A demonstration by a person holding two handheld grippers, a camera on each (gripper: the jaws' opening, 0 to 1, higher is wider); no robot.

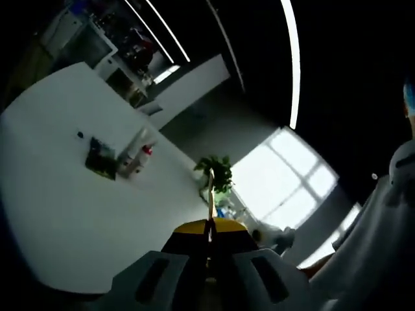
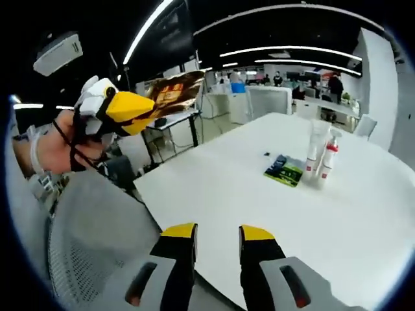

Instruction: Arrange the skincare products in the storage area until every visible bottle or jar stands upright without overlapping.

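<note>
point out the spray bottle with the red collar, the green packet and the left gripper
spray bottle (image 2: 329, 157), right gripper view, on its body below the red collar.
green packet (image 2: 284, 170), right gripper view, middle of its flat face.
left gripper (image 2: 146, 108), right gripper view, yellow jaw tips, clamped on a brown sachet.

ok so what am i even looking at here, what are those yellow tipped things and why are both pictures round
No robot here: a person holds a two-jaw gripper in each hand, and a fisheye camera rides on each one, hence the round pictures.

The left gripper view looks along the left gripper, whose jaws are shut on a thin flat packet seen edge-on.

The right gripper view looks along the right gripper, open and empty. It also catches the left gripper from the side, in the person's hand, holding that shiny brown packet.

On the white table stand a white tube and a red-capped spray bottle, beside a flat green-and-black packet and a small dark item too small to identify.
</note>
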